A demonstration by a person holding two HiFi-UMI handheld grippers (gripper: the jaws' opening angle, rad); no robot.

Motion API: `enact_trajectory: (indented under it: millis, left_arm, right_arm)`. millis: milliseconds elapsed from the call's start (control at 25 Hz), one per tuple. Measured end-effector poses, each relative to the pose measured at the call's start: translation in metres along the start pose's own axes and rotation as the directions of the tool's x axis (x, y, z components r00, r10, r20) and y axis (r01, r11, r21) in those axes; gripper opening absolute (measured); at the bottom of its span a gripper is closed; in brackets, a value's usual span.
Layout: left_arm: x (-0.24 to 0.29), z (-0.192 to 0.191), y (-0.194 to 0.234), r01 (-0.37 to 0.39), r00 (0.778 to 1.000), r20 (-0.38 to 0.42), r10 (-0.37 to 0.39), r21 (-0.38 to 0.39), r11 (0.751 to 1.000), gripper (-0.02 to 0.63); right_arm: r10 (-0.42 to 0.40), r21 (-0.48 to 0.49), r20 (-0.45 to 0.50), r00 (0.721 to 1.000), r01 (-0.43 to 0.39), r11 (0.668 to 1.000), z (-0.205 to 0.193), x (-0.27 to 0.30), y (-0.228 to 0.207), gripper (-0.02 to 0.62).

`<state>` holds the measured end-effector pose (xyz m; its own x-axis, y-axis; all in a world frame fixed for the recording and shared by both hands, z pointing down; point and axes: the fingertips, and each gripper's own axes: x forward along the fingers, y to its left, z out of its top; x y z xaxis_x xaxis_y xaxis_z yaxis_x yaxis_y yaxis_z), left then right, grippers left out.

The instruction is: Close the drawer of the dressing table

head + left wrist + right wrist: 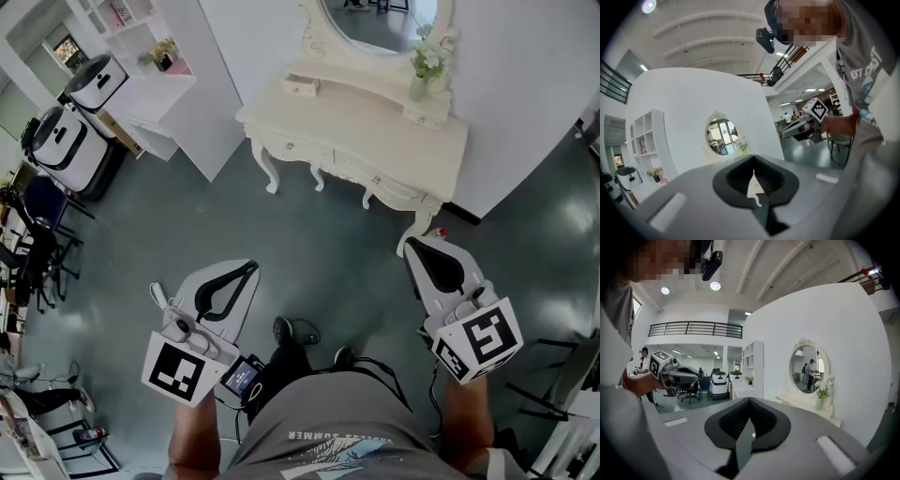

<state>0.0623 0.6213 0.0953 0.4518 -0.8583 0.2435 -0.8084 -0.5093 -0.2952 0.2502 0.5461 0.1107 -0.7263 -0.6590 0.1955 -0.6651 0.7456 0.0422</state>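
Two grippers, both closed and empty, well short of the dressing table.
The left gripper (246,271) and the right gripper (421,247) each have their jaws pressed together with nothing between them, and both hang above the grey floor (319,239). One cream dressing table (375,131) stands ahead against the white wall (530,84), well apart from both. It bears one oval mirror (380,19) and one vase of flowers (424,73). Whether a drawer is open cannot be told.

Grey printed T-shirt (328,433), dark shoes (283,328); the left gripper (246,272) and right gripper (422,248) are pale grey shells with black jaw pads, a black-and-white marker cube (178,367) behind each
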Motion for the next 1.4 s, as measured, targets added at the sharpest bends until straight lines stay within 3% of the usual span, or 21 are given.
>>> enact_trajectory:
  millis: [280,920,1400]
  left_arm:
    - [0.029,-0.015,0.040,0.063,0.997,0.041,-0.062,-0.014,0.998,0.003]
    - [0.105,-0.027,0.198,0.241,0.961,0.135,-0.243,0.027,0.970,0.003]
    - [0.118,-0.042,0.263,0.311,0.934,0.173,-0.314,0.045,0.949,0.003]
  right_arm:
    - [-0.074,-0.003,-0.024,0.997,0.074,0.997,0.002,0.034,-0.010,0.002]
    - [-0.269,0.017,-0.057,0.962,0.270,0.963,0.042,0.161,-0.018,0.002]
    - [-0.349,-0.005,-0.069,0.935,0.349,0.937,0.065,0.214,-0.003,0.002]
